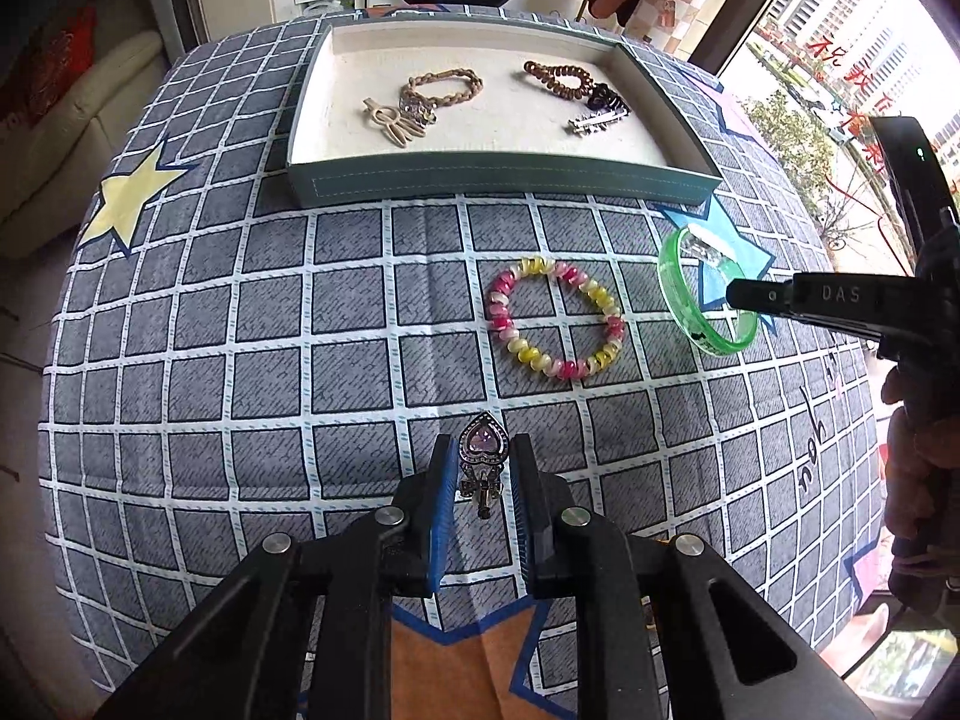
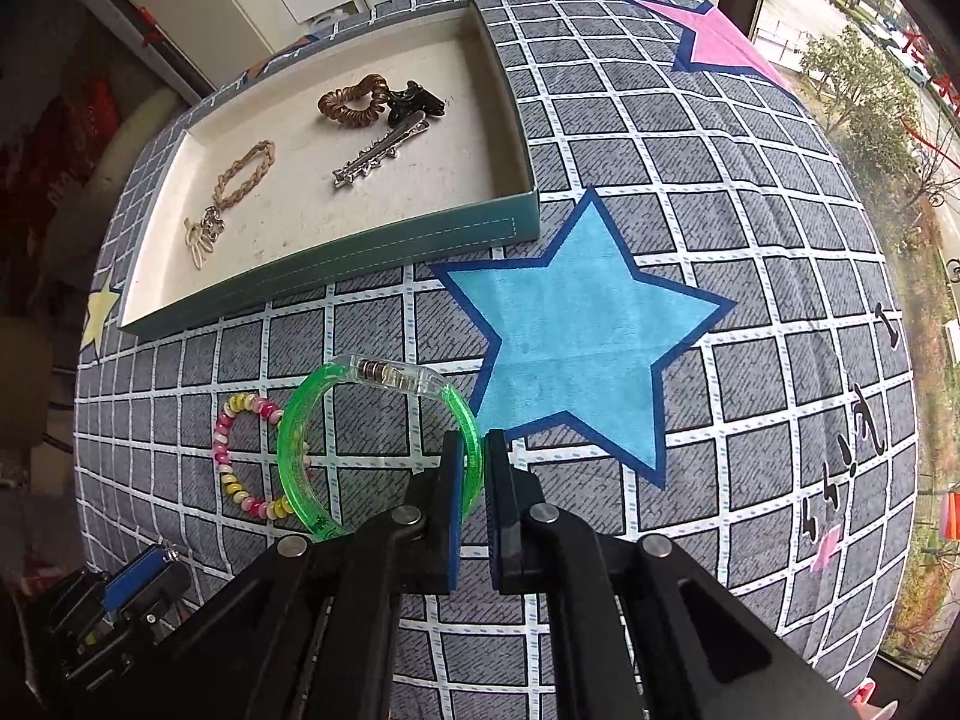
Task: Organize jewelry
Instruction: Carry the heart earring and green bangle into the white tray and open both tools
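Observation:
My left gripper (image 1: 480, 456) is shut on a dark metal hair clip with a purple heart stone (image 1: 483, 450), held just above the checked cloth. My right gripper (image 2: 475, 462) is shut on the rim of a clear green bangle (image 2: 300, 456), which hangs tilted off the cloth; the same green bangle (image 1: 675, 288) and the right gripper's finger show at the right of the left wrist view. A pink and yellow spiral bracelet (image 1: 555, 318) lies flat between them. The teal tray (image 1: 498, 180) with a cream lining stands beyond.
In the tray (image 2: 336, 276) lie a braided tan band (image 1: 447, 90), a beige clip (image 1: 390, 123), a brown coil tie (image 1: 555, 78), a black claw clip (image 2: 417, 99) and a silver clip (image 2: 375, 156). A blue star (image 2: 576, 330) marks the cloth. The window is to the right.

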`<state>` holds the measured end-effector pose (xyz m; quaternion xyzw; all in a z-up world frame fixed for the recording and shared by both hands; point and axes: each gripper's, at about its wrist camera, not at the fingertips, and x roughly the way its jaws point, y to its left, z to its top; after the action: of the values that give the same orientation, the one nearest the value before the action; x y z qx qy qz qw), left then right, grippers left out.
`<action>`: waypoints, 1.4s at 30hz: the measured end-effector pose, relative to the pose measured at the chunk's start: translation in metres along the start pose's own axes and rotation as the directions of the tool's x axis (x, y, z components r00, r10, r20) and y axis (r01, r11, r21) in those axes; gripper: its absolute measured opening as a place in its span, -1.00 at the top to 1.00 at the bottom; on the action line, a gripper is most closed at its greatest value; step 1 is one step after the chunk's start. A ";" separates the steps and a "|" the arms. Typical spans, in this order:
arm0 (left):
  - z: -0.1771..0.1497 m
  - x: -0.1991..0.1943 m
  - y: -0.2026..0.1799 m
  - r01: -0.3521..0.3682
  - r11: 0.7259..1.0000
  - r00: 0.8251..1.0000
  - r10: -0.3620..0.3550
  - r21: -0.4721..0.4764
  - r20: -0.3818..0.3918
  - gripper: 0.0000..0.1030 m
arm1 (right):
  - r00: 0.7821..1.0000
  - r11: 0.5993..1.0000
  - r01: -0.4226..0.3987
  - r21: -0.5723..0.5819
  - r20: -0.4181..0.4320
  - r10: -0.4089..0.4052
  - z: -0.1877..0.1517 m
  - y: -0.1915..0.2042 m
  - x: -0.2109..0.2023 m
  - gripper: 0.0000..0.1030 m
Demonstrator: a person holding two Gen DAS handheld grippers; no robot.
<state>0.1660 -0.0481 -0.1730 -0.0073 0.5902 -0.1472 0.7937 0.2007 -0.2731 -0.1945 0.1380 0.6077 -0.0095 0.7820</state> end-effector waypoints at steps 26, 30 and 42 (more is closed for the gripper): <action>0.113 -0.031 0.005 -0.025 1.000 0.978 0.028 -0.016 0.207 0.41 | 0.989 0.992 -0.108 -0.065 0.097 0.114 0.070 0.011 -0.050 0.86; 0.133 -0.022 0.007 -0.024 0.999 0.976 0.028 -0.023 0.216 0.41 | 0.990 0.991 -0.104 -0.086 0.087 0.111 0.089 0.019 -0.038 0.86; 0.171 0.040 0.003 -0.031 0.999 0.994 0.033 -0.019 0.107 0.41 | 0.998 0.986 -0.057 -0.156 -0.008 0.056 0.118 0.037 0.016 0.86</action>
<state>0.3377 -0.0825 -0.1588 -0.0123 0.5480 -0.1288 0.8264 0.3234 -0.2615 -0.1753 0.0938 0.6036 0.0604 0.7894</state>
